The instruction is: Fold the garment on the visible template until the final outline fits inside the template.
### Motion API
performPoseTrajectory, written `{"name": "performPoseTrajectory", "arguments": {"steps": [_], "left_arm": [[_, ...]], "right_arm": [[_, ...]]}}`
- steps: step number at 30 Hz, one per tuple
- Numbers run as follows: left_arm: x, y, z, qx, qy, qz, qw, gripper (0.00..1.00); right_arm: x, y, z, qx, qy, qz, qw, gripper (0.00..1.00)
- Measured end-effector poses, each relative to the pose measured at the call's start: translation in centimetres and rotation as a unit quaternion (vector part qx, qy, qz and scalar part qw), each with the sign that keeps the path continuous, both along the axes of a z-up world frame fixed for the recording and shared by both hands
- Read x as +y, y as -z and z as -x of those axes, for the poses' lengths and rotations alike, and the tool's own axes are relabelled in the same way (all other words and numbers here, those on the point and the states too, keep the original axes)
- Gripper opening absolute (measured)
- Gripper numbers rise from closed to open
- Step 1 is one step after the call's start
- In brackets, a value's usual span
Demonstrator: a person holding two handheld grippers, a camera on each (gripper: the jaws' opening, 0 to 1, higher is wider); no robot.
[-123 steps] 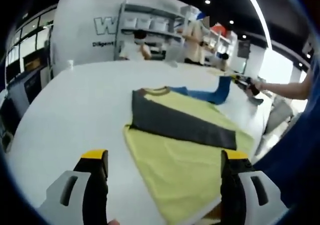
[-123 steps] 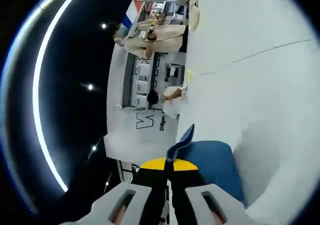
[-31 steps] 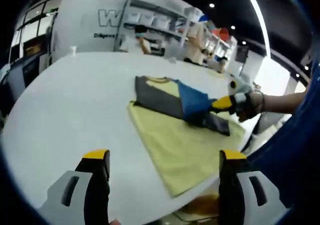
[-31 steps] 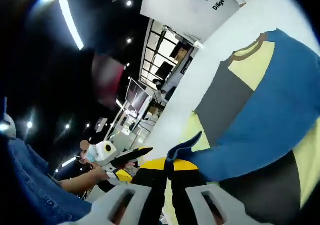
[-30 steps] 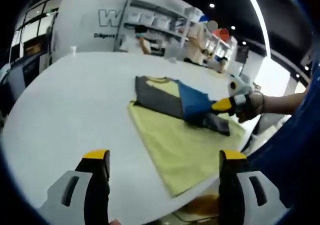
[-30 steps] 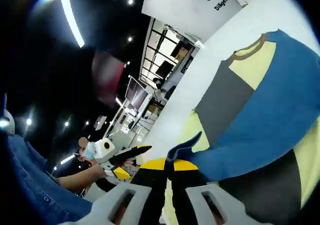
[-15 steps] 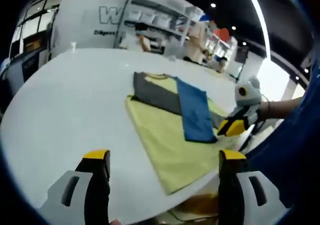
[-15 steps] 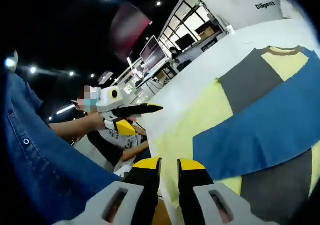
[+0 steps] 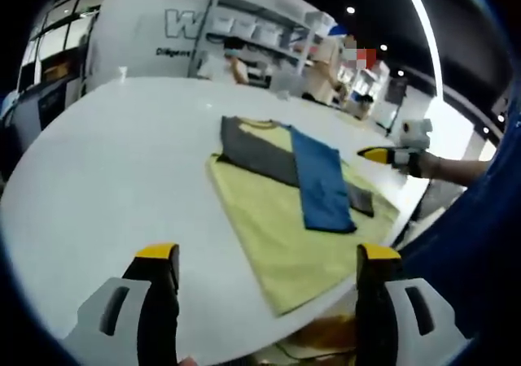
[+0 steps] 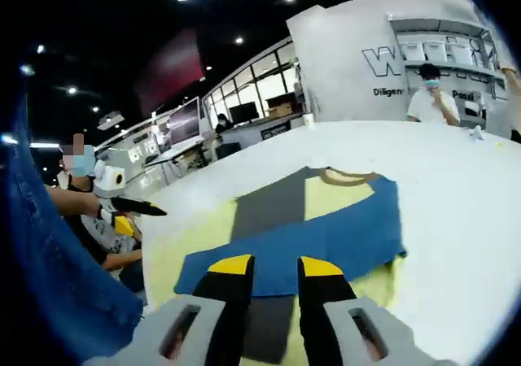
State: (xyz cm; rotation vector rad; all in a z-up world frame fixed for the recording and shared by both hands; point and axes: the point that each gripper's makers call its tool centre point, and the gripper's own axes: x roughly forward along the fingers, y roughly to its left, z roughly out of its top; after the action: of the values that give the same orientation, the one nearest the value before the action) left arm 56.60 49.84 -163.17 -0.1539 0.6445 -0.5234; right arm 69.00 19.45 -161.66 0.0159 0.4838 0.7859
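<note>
Left gripper view: two grey jaws tipped in yellow and black rise from the bottom edge, the left gripper [image 9: 264, 256] standing wide apart and holding nothing. Beyond it spreads a broad white table [image 9: 122, 163]. On the table lies a pale yellow rectangular cloth template [image 9: 277, 228], and across its far end rests the partly folded garment [image 9: 281, 159], a shirt in grey, yellow and blue fabric with a tan collar. A blue sleeve [image 9: 320, 187] is folded over the shirt and runs as a long strip toward the near-right edge of the template. The garment lies straight ahead of the left gripper, well apart from it. At the right, the right gripper [image 9: 378, 153], yellow-tipped, hovers in a person's hand just beyond the garment's right edge, clear of the cloth.

Right gripper view: the right gripper's own jaws rise from the bottom, their yellow tips set close together with a narrow gap between them and nothing gripped. Directly ahead the garment lies with its blue sleeve stretched crosswise, left to right, and its collar on the far side. The left gripper shows at the far left, held by a hand.

Judging from both views, the right gripper is much the nearer to the garment, and the folded bundle's long axis runs across its line of approach.
</note>
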Motion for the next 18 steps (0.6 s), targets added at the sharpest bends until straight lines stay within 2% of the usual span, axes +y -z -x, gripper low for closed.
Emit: {"name": "performPoseTrajectory", "arguments": {"steps": [1,4,6,8,10,12,14,17,18], "left_arm": [[0.0,0.0,0.0,0.001,0.000,-0.001,1.0000,0.88],[0.1,0.0,-0.1,0.003,-0.002,-0.003,1.0000,0.88],[0.1,0.0,-0.1,0.004,-0.003,-0.003,1.0000,0.88],[0.1,0.0,-0.1,0.005,-0.004,-0.004,1.0000,0.88],[0.0,0.0,0.0,0.007,-0.006,-0.004,0.9999,0.88],[-0.2,-0.1,0.2,0.009,-0.009,-0.002,0.9999,0.88],[-0.4,0.0,0.4,0.011,-0.011,-0.001,0.9999,0.88],[-0.5,0.0,0.5,0.013,-0.014,-0.003,0.9998,0.88],[-0.5,0.0,0.6,0.014,-0.017,-0.003,0.9997,0.88]], "right_arm": [[-0.6,0.1,-0.4,-0.006,0.009,0.009,0.9999,0.22],[-3.0,1.4,-2.1,-0.026,0.030,0.073,0.9965,0.26],[-4.2,2.1,-3.1,-0.033,0.047,0.095,0.9938,0.27],[-5.3,2.4,-4.0,-0.045,0.065,0.125,0.9890,0.29],[-6.0,3.0,-4.6,-0.058,0.059,0.179,0.9804,0.31],[-6.3,3.6,-5.1,-0.065,0.059,0.206,0.9747,0.31],[-6.3,4.9,-6.2,-0.066,0.058,0.207,0.9745,0.30],[-6.3,5.0,-7.1,-0.054,0.095,0.183,0.9771,0.28],[-6.3,5.4,-7.6,-0.056,0.090,0.187,0.9766,0.28]]}}
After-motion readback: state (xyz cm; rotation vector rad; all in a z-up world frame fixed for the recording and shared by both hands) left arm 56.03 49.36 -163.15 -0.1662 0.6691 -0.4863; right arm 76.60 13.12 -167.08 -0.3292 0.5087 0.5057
